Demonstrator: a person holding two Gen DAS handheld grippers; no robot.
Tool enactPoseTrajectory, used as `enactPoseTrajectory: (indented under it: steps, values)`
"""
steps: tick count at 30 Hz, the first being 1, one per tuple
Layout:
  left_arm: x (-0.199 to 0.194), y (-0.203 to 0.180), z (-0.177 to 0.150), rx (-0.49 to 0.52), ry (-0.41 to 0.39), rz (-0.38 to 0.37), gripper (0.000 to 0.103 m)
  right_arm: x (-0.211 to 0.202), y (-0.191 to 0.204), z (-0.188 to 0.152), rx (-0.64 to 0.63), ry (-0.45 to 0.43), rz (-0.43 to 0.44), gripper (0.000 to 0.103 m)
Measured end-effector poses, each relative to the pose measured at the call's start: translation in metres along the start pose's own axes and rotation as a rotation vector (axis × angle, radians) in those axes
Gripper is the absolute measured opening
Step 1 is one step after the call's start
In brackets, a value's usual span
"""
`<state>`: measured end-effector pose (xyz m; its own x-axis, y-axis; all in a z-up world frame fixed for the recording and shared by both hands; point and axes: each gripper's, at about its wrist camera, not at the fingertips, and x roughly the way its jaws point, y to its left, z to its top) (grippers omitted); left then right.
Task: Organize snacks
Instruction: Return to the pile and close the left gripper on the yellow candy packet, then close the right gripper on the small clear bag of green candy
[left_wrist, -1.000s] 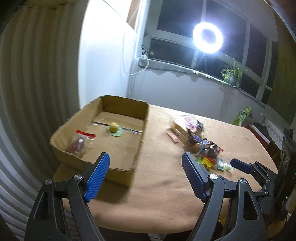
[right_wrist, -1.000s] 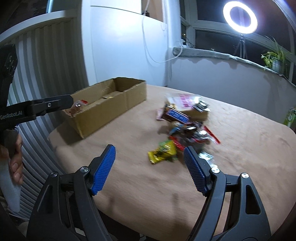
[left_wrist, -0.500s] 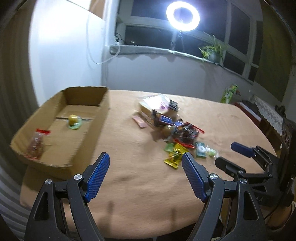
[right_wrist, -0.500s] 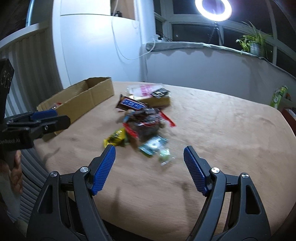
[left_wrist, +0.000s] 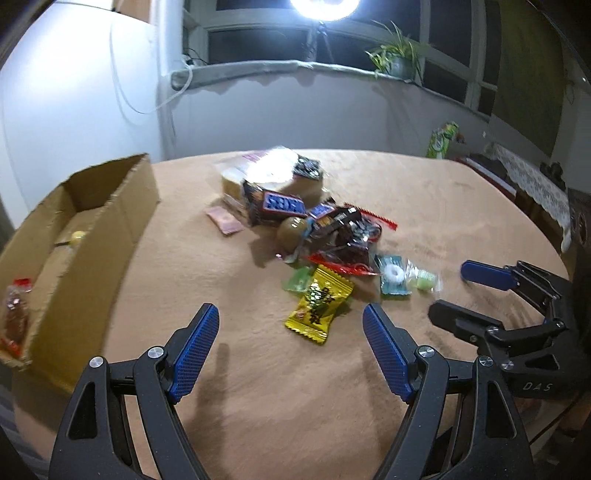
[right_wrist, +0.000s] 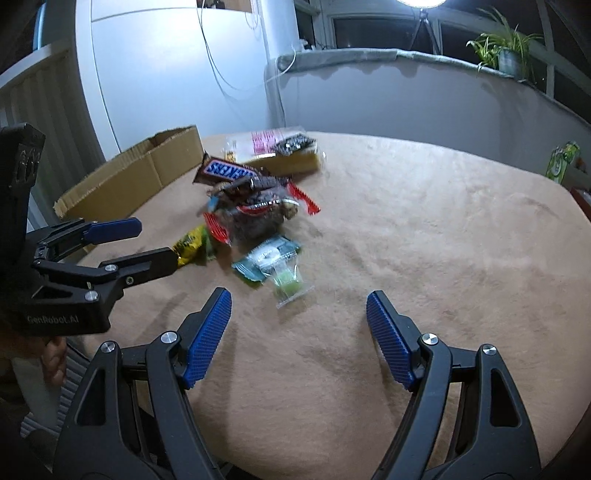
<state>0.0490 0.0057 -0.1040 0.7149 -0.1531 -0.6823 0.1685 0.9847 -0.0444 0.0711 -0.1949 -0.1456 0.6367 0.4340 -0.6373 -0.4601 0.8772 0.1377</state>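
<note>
Both grippers, left gripper (left_wrist: 290, 325) and right gripper (right_wrist: 299, 308), are hanging spread and empty; I am approaching the snack pile (left_wrist: 325, 236) at twelve o'clock. Next, pinching the yellow candy packet (left_wrist: 319, 304) for the cardboard box (left_wrist: 92, 236) at nine o'clock.

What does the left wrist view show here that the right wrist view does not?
Only the left wrist view looks into the cardboard box: a yellow item and a red-topped packet lie inside. It also shows the pink sachet. Only the right wrist view shows the person's hand under the left gripper. Both show the snack pile: Snickers bar, yellow candy, teal mint packet. Both grippers, the right one included, have open, empty jaws.
</note>
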Motion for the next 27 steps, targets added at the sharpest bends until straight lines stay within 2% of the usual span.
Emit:
enactPoseTrajectory:
  steps: [2, 9, 11, 14, 15, 16, 27]
  values:
    - [0.004, -0.002, 0.001, 0.005, 0.001, -0.019, 0.079, 0.003, 0.001, 0.001, -0.009, -0.003, -0.003, 0.079]
    - [0.017, -0.005, -0.001, 0.022, 0.029, -0.066, 0.052, 0.012, 0.001, 0.009, -0.026, -0.005, -0.014, 0.068]
    - [0.017, -0.006, -0.002, 0.032, 0.017, -0.067, 0.046, 0.013, 0.001, 0.01, -0.031, -0.005, -0.016, 0.062]
    - [0.016, -0.004, -0.004, 0.034, 0.008, -0.071, 0.027, 0.013, 0.001, 0.01, -0.039, -0.006, -0.017, 0.042]
    - [0.016, -0.003, -0.004, 0.028, 0.006, -0.077, 0.024, 0.013, 0.001, 0.01, -0.044, -0.005, -0.019, 0.031]
    - [0.016, -0.001, -0.004, 0.023, 0.006, -0.082, 0.024, 0.012, 0.001, 0.01, -0.046, -0.005, -0.023, 0.025]
    - [0.0, 0.012, -0.01, -0.074, -0.01, -0.119, 0.023, -0.003, -0.009, 0.005, 0.022, -0.033, 0.0, 0.025]
